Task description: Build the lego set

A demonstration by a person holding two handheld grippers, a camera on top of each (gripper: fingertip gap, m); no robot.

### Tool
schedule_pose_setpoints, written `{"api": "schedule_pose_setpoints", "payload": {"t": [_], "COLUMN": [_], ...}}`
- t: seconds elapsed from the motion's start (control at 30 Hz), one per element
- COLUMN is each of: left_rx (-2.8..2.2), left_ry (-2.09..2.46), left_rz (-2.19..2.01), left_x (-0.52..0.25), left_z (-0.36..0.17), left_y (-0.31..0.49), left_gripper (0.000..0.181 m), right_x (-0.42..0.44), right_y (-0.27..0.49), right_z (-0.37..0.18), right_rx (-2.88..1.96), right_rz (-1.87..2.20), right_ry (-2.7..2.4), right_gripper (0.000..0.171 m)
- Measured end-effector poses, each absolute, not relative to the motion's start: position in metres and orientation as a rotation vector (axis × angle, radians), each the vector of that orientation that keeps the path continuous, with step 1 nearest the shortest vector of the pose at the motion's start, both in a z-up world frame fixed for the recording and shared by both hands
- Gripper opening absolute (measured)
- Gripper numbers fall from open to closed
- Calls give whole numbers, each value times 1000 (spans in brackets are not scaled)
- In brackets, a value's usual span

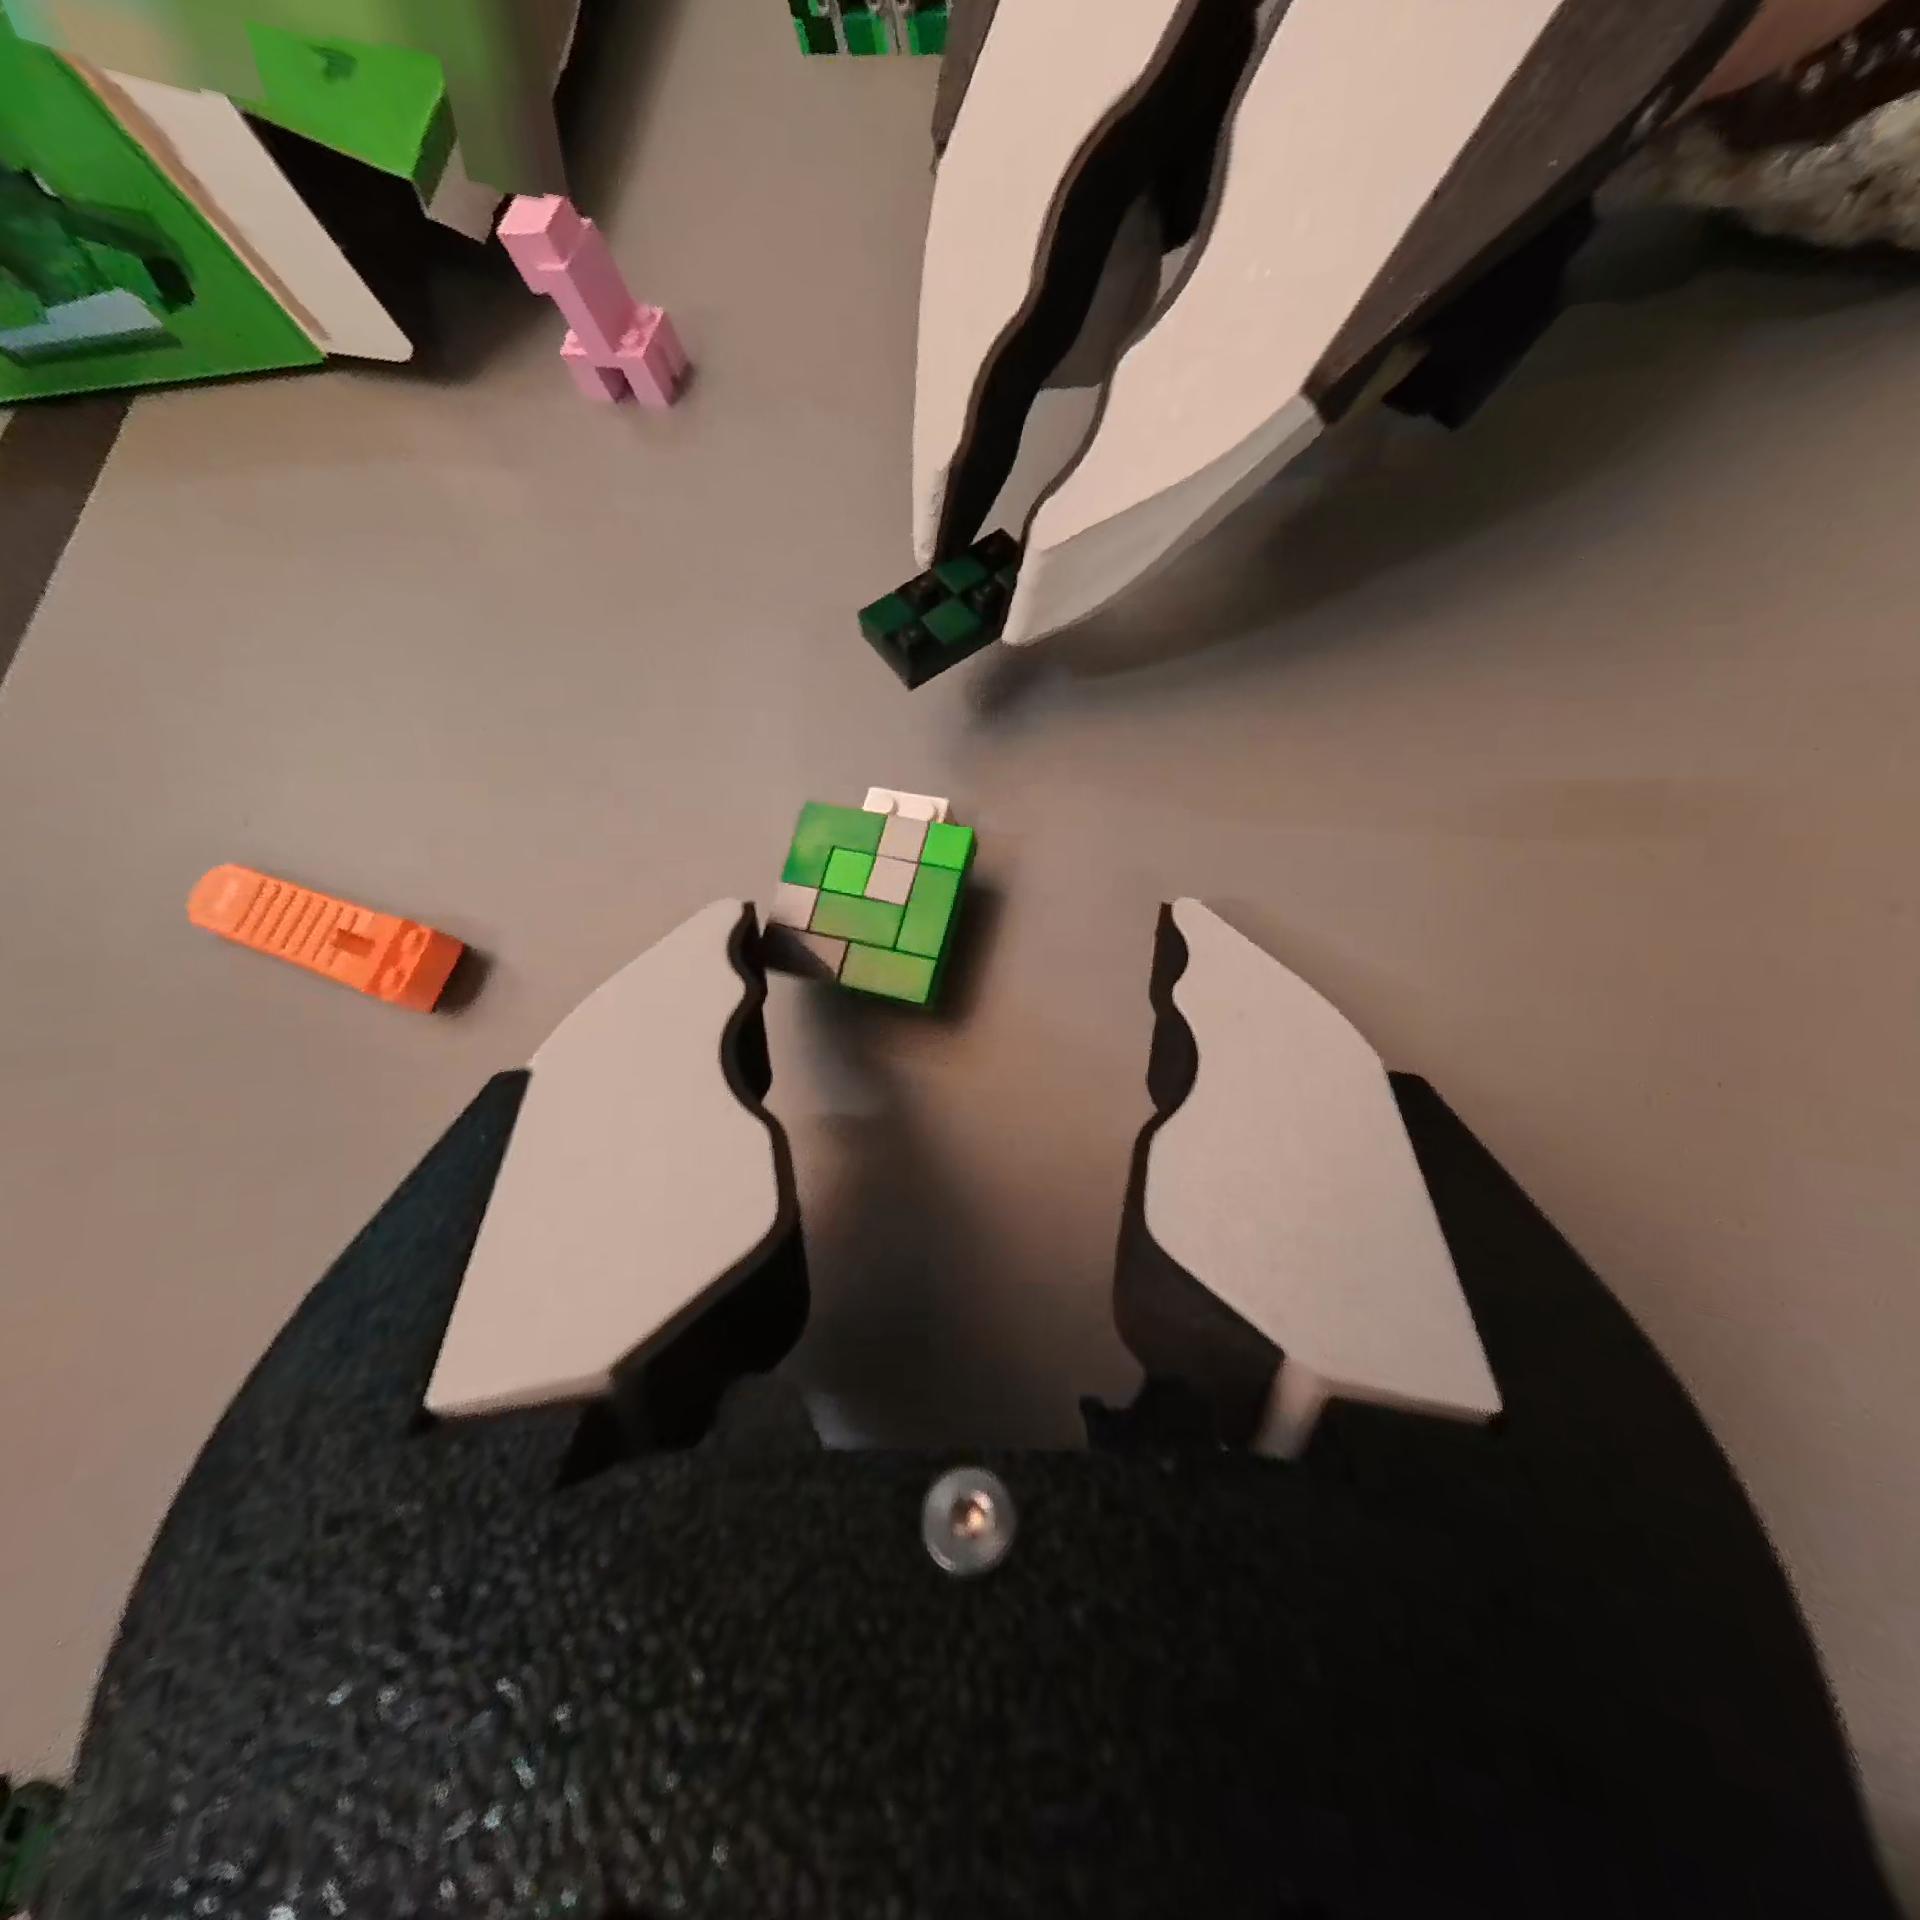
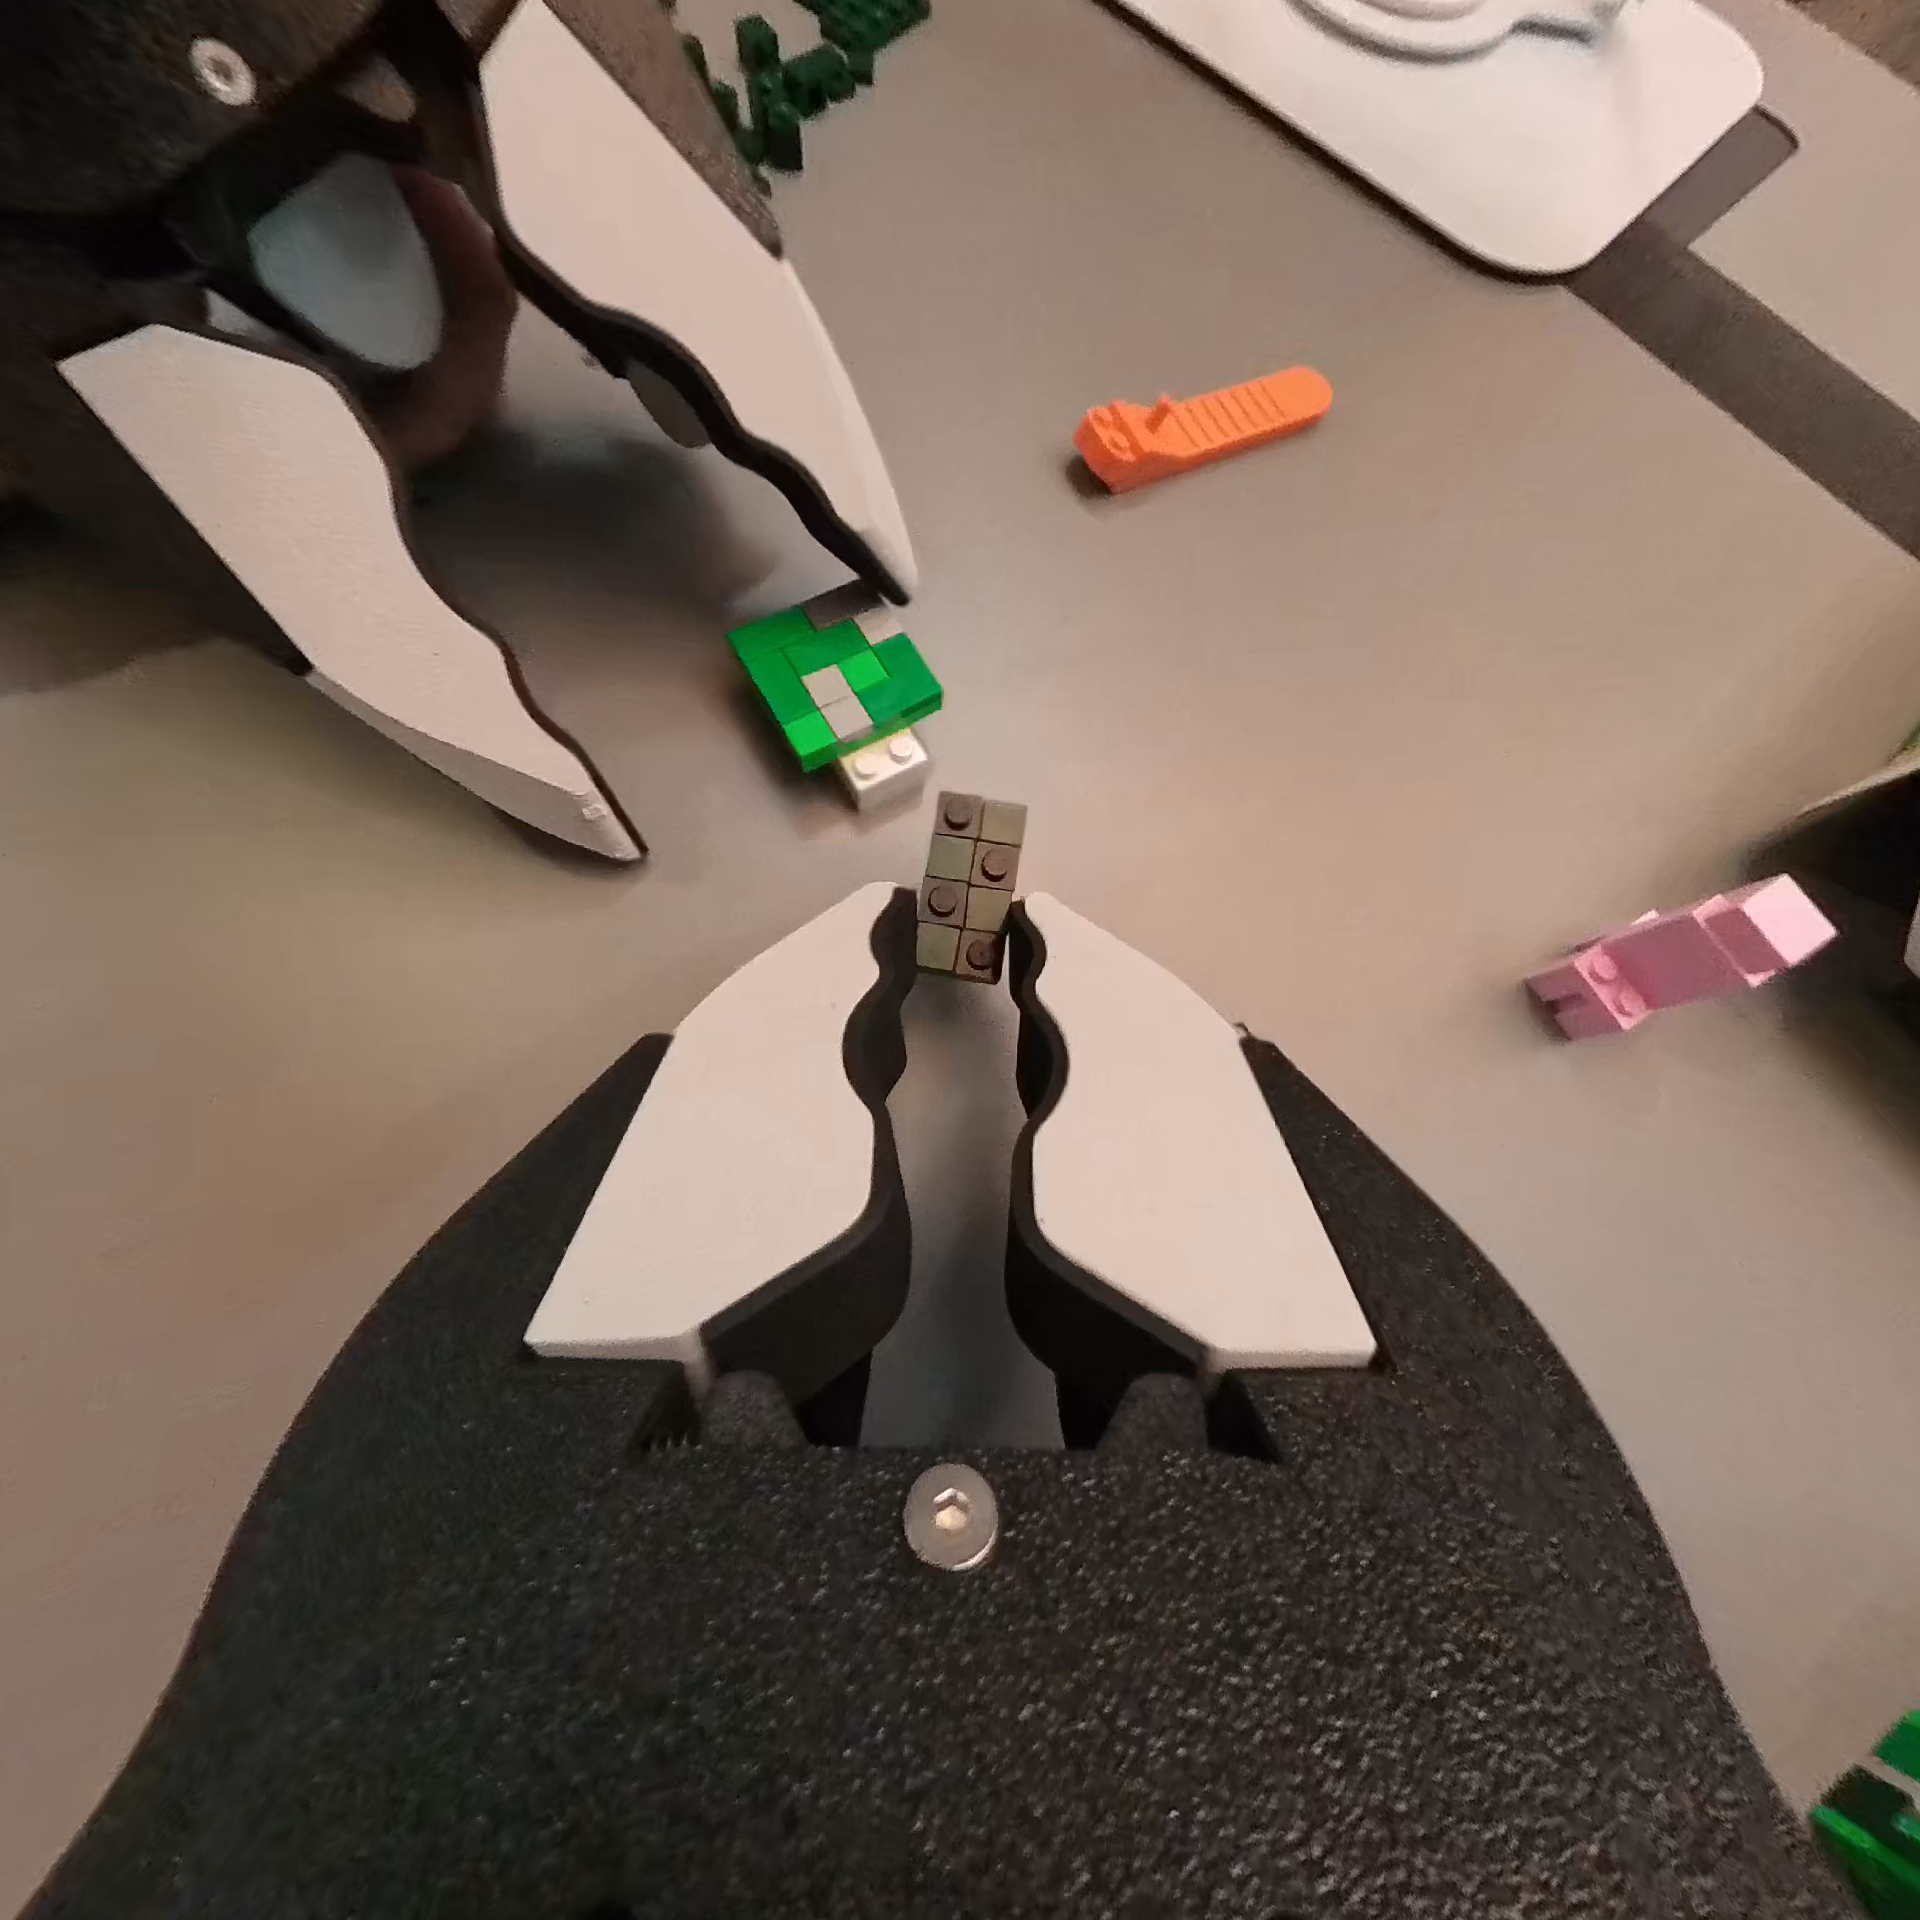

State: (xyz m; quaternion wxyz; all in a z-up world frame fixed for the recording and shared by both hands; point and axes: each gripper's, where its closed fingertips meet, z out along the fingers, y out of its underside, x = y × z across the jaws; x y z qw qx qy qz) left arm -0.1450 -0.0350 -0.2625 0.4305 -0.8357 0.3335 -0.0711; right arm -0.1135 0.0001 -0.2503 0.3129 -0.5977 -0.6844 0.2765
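your right tongs [image 2: 961, 925] gripped the dark checkered brick [image 2: 964, 899] by its end, studs exposed for joining; your left tongs [image 1: 956, 914] stood open around the green tiled block [image 1: 883, 904] on the worktop [image 1: 520, 675], apparently to steady it.

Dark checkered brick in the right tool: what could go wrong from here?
1. The right tool pinches only the near end of the dark checkered brick; most of it sticks out, so it may pivot or slip when pressed down.
2. The green tiled block sits loose on the table. The left tool is open, with only one finger beside the block, so a push could slide it.
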Motion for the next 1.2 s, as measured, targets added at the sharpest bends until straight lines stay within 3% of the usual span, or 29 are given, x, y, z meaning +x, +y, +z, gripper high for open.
{"api": "schedule_pose_setpoints", "payload": {"t": [0.1, 0.2, 0.53, 0.77, 0.97, 1.1, 1.2], "left_rx": [-2102, -2125, -2044, -1973, -1975, -1986, -1989], "left_ry": [843, 859, 776, 797, 727, 639, 633], "left_rz": [-171, -163, -56, 30, 80, 118, 124], "left_x": [-144, -146, -158, -157, -164, -169, -167], "left_z": [-263, -264, -258, -252, -249, -246, -246], "left_y": [-36, -40, -40, -41, -36, -27, -25], "left_gripper": [65, 46, 62, 61, 77, 112, 109], "right_x": [-110, -108, -108, -107, -107, -107, -108], "right_y": [3, 6, 4, 6, 6, 6, 4], "right_z": [-253, -254, -260, -262, -263, -263, -262], "right_rx": [-1618, -1630, -1649, -1656, -1652, -1655, -1657], "right_rz": [701, 691, 701, 696, 701, 713, 736], "right_ry": [-1806, -1809, -1835, -1839, -1843, -1839, -1840], "right_gripper": [16, 16, 16, 17, 16, 16, 16]}}
